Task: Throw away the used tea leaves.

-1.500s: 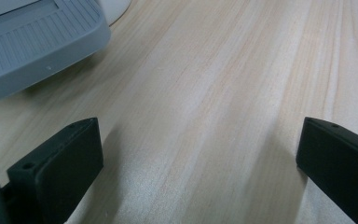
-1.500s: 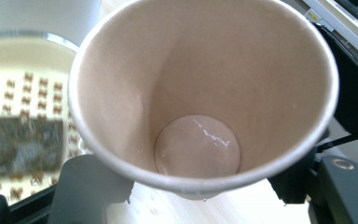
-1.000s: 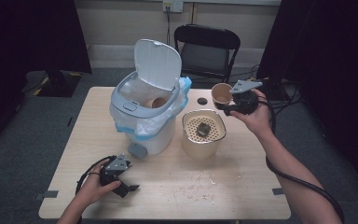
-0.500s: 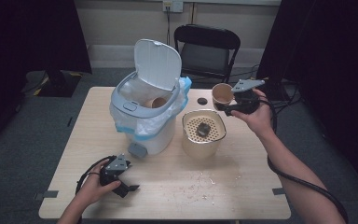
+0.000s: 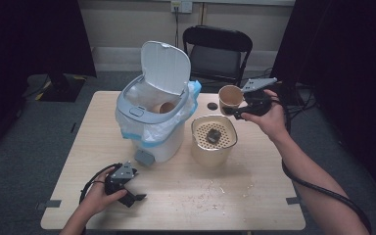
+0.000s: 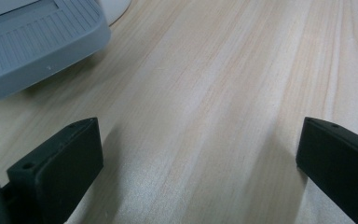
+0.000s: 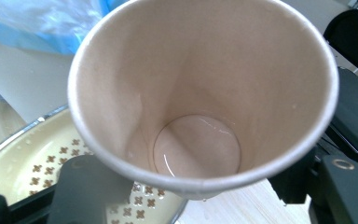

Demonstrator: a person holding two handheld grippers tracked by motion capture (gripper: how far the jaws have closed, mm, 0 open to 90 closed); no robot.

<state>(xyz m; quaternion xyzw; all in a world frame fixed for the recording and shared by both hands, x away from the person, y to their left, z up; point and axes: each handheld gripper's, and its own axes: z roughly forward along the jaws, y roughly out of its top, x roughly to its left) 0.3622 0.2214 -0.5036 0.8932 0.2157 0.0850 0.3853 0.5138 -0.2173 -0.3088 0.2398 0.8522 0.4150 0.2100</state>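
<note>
Cup [image 5: 230,96] clamped in right gripper [image 5: 240,110], raised above the table's far right, mouth tipped toward the bin [image 5: 152,122] at its nine o'clock; strainer bowl [image 5: 214,139] sits at six o'clock below. Cup looks nearly drained, perhaps a film left. Left gripper [image 5: 127,188] rests wide and empty on the table [image 5: 254,196].

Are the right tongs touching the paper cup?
Touching: in the right gripper view both jaws of the right tongs press the paper cup from either side.
</note>
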